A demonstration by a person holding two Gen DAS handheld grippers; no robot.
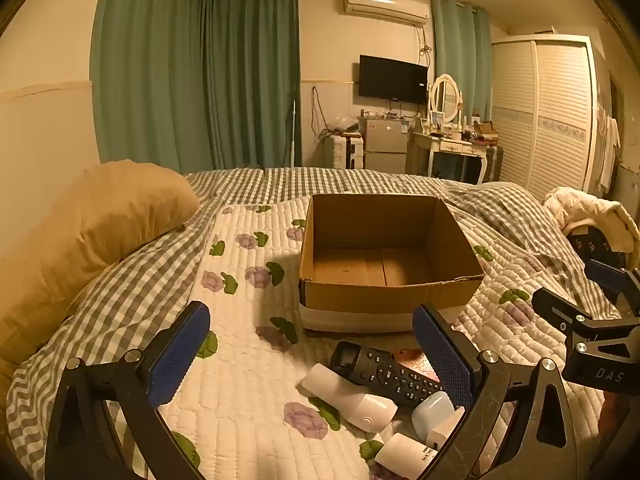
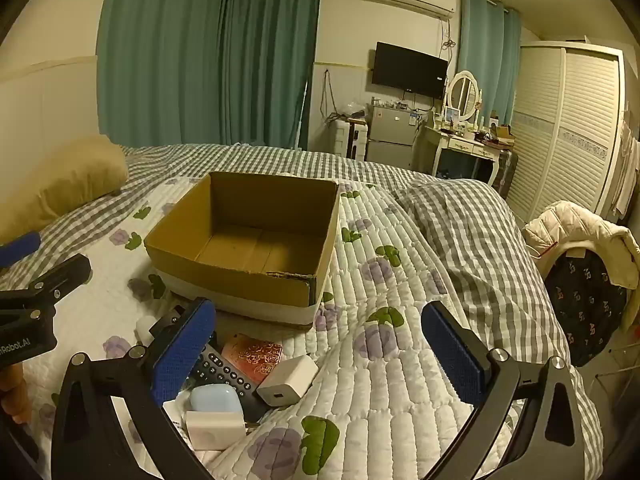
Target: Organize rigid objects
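An open cardboard box (image 1: 384,304) stands empty on the quilt; it also shows in the right wrist view (image 2: 224,280). In front of it lies a small pile: a black remote (image 1: 384,376) (image 2: 224,372), a white bottle-shaped device (image 1: 352,400), a pale blue case (image 1: 432,412) (image 2: 216,398), a red patterned card (image 2: 252,356), a white charger cube (image 2: 286,380) and a white plug block (image 2: 214,430). My left gripper (image 1: 312,352) is open and empty above the pile. My right gripper (image 2: 320,356) is open and empty to the pile's right.
The flowered quilt (image 1: 240,380) covers a checked bedsheet. A tan pillow (image 1: 92,232) lies at the left. A bunched checked duvet (image 2: 460,232) rises at the right. A chair with a cream jacket (image 2: 580,236) stands beside the bed.
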